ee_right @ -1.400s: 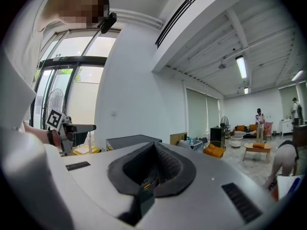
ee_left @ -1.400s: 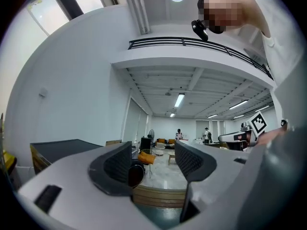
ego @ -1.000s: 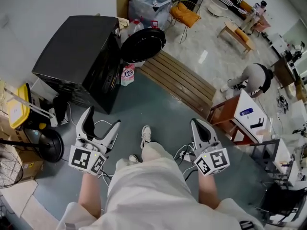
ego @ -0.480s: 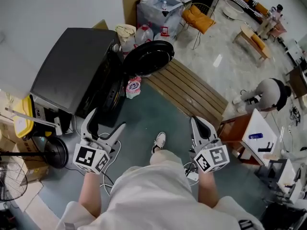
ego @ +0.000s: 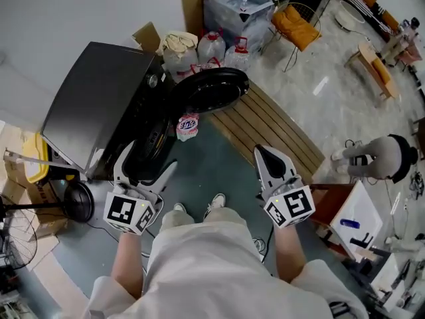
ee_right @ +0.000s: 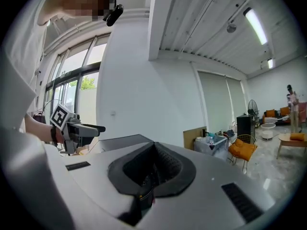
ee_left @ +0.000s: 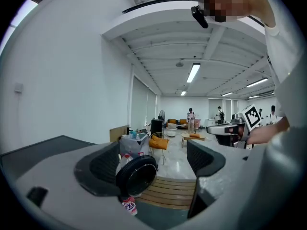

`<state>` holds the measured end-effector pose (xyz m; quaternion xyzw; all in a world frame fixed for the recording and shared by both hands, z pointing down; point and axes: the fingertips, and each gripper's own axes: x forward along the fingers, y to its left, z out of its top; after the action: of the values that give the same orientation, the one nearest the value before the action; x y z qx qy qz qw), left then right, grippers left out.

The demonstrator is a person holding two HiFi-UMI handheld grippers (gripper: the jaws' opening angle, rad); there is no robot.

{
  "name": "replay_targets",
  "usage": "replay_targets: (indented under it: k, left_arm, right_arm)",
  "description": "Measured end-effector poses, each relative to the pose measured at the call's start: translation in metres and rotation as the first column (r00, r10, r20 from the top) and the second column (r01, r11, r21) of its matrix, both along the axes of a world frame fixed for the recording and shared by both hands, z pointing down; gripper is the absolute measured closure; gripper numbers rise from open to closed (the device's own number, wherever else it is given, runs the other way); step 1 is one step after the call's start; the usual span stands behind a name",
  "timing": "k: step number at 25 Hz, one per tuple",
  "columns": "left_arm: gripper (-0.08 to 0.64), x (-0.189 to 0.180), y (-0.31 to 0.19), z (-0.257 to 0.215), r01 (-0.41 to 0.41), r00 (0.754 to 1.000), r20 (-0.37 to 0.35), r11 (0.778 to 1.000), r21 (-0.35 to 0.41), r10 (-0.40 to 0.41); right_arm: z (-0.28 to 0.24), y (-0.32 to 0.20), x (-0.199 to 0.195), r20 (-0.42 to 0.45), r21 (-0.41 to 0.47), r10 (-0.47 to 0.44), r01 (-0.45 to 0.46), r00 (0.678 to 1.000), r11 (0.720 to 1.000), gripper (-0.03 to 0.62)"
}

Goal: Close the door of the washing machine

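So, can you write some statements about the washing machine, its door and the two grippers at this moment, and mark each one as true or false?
1. The round door of the washing machine stands open. True.
2. The left gripper is clamped on the door. False: its jaws are apart with nothing between them, and it is not touching the door.
3. The right gripper has its jaws together and holds nothing. True.
4. The pink and white detergent pack lies on top of the machine. False: it is on the floor, by the machine's front, below the open door.
5. A slatted wooden platform lies on the floor beside the open door. True.
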<state>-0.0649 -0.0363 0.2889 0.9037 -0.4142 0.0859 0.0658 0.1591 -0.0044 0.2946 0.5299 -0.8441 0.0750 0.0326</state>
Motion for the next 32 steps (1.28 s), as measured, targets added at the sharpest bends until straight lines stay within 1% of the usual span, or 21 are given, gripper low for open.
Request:
replay_targets:
  k: [2, 5, 9, 11, 14, 17, 22, 24, 26, 29, 30, 32]
  left_arm:
    - [0.135, 0.006, -0.014, 0.002, 0.005, 1.000, 0.001, 1.000, -0.012, -0.005]
    - [0.135, 0.017, -0.033, 0.007, -0.022, 1.000, 0.009, 1.000, -0.015, 0.022]
    - [0.135, 0.024, -0.061, 0.033, -0.076, 0.997, 0.013, 0.996, -0.048, 0.077]
    - [0.135, 0.027, -0.079, 0.043, -0.110, 0.993, 0.038, 0.993, -0.053, 0.112]
    - [0.135, 0.040, -0.115, 0.061, -0.157, 0.984, 0.074, 0.985, -0.066, 0.162]
    - [0.135, 0.054, -0.147, 0.093, -0.213, 0.966, 0.128, 0.972, -0.095, 0.225]
    - [0.135, 0.076, -0.191, 0.146, -0.278, 0.931, 0.213, 0.954, -0.117, 0.297]
    - [0.135, 0.089, -0.211, 0.164, -0.302, 0.913, 0.246, 0.944, -0.133, 0.327]
    - [0.135, 0.101, -0.228, 0.185, -0.321, 0.898, 0.256, 0.931, -0.174, 0.358]
    - [0.135, 0.121, -0.252, 0.223, -0.324, 0.893, 0.224, 0.904, -0.278, 0.389]
    - [0.135, 0.127, -0.259, 0.236, -0.325, 0.888, 0.228, 0.896, -0.302, 0.399]
    - [0.135, 0.137, -0.276, 0.257, -0.329, 0.868, 0.268, 0.887, -0.324, 0.419]
  right_arm:
    - [0.002, -0.010, -0.004, 0.013, -0.013, -0.019, 0.019, 1.000, 1.000, 0.594]
    - [0.008, -0.020, -0.002, 0.018, -0.036, -0.009, 0.009, 1.000, 0.999, 0.594]
    - [0.018, -0.026, 0.008, 0.004, -0.078, 0.066, -0.065, 0.998, 0.995, 0.594]
    - [0.023, -0.023, 0.008, -0.005, -0.113, 0.091, -0.091, 0.996, 0.989, 0.594]
    - [0.033, -0.026, 0.013, -0.041, -0.170, 0.112, -0.117, 0.993, 0.978, 0.594]
    - [0.049, -0.032, 0.012, -0.045, -0.202, 0.134, -0.140, 0.990, 0.969, 0.594]
    - [0.075, -0.045, -0.009, -0.068, -0.200, 0.066, -0.078, 0.996, 0.977, 0.594]
    - [0.086, -0.055, -0.006, -0.059, -0.203, 0.076, -0.087, 0.995, 0.975, 0.594]
    - [0.100, -0.061, -0.001, -0.028, -0.214, 0.111, -0.115, 0.993, 0.970, 0.594]
    - [0.124, -0.064, 0.006, 0.004, -0.241, 0.150, -0.145, 0.989, 0.960, 0.594]
    - [0.132, -0.065, 0.007, 0.009, -0.251, 0.157, -0.150, 0.988, 0.956, 0.594]
    - [0.146, -0.066, 0.009, 0.018, -0.269, 0.166, -0.155, 0.986, 0.951, 0.594]
